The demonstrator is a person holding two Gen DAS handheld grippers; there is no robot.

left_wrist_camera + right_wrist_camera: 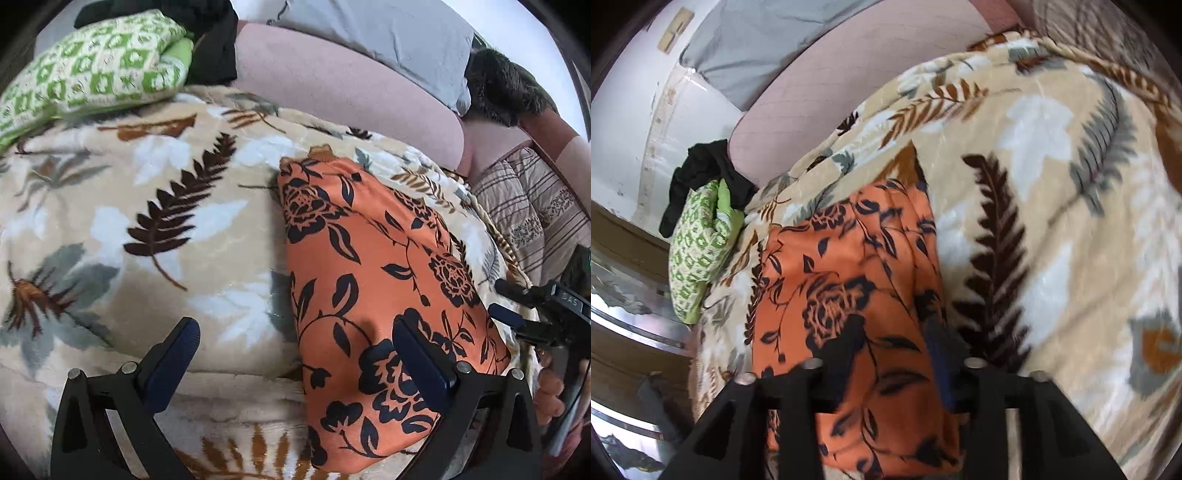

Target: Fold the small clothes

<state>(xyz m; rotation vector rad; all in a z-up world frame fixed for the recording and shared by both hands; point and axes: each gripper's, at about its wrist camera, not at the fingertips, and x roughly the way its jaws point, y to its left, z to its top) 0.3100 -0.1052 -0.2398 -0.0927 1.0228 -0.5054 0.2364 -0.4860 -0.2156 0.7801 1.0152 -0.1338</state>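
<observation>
Here my left gripper (295,336) hangs with jaws spread at the orange floral garment's (373,295) near edge on the leaf-print blanket (147,206); my right gripper (897,343) blurs over that garment, jaw state unclear.

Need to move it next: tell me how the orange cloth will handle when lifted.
The orange cloth looks thin and smooth, so it will probably droop and unfold. It may slide easily on the plush blanket. It is likely light, lying flat with soft creases.
</observation>
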